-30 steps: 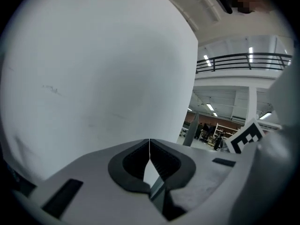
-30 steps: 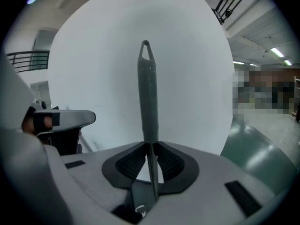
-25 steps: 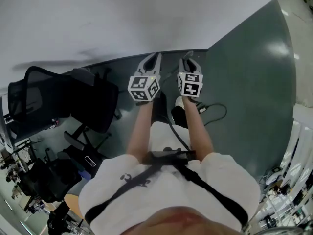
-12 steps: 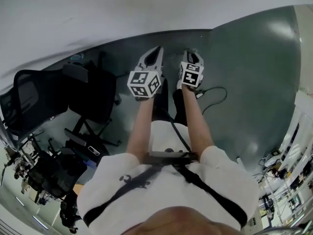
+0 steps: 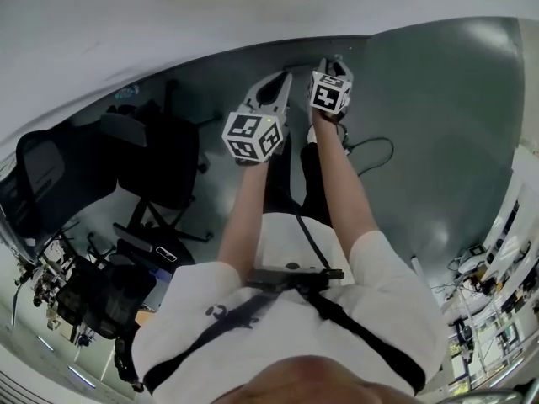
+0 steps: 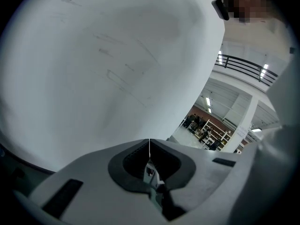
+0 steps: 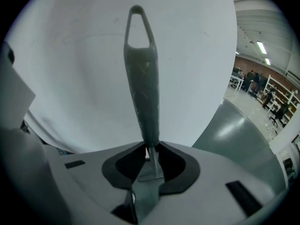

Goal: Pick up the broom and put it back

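Note:
In the right gripper view my right gripper (image 7: 150, 149) is shut on the broom's grey handle (image 7: 143, 97). The handle runs straight out from the jaws toward the white wall and ends in a hanging loop (image 7: 137, 27). The broom's head is hidden. In the head view the right gripper (image 5: 333, 64) is stretched out ahead of me, close to the foot of the wall. My left gripper (image 5: 276, 89) is beside it, a little nearer to me. In the left gripper view its jaws meet with nothing between them (image 6: 149, 146).
The white wall (image 5: 168, 23) meets the grey-green floor (image 5: 438, 124) just ahead. Black office chairs (image 5: 152, 162) stand at the left. A black cable (image 5: 370, 154) loops on the floor at the right of my feet. Shelving (image 5: 497, 310) fills the far right.
Both grippers have sunk and reached toward the foot of the wall. The right one moved further and is now ahead of the left. The broom handle is still gripped.

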Motion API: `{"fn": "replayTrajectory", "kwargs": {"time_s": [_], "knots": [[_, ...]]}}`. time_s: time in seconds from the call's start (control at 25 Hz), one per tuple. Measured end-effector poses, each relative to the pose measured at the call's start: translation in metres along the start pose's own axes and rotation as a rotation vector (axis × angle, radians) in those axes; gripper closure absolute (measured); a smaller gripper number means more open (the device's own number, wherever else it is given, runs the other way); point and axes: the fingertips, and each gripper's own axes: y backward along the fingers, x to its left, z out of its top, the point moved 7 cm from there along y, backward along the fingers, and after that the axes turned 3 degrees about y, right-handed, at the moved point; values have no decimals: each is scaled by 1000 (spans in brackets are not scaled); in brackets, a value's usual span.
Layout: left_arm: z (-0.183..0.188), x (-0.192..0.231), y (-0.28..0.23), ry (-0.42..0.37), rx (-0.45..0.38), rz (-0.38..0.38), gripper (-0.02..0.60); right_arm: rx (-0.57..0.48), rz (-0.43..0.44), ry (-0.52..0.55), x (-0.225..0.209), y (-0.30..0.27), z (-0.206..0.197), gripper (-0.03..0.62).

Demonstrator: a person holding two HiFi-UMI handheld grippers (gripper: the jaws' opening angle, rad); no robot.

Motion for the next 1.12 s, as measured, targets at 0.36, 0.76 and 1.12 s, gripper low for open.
{"fn": "replayTrajectory", "kwargs": {"time_s": [0.36, 0.76, 1.12], "knots": [[-3, 11, -9, 24, 21, -32, 569, -97, 67, 39, -13, -57, 77, 514], [-6, 9, -17, 23, 40, -57, 569, -42, 112, 61, -28, -76, 73, 514], [-10, 0, -21, 23, 52, -66, 569, -9, 149, 70, -34, -54, 31, 514]]}}
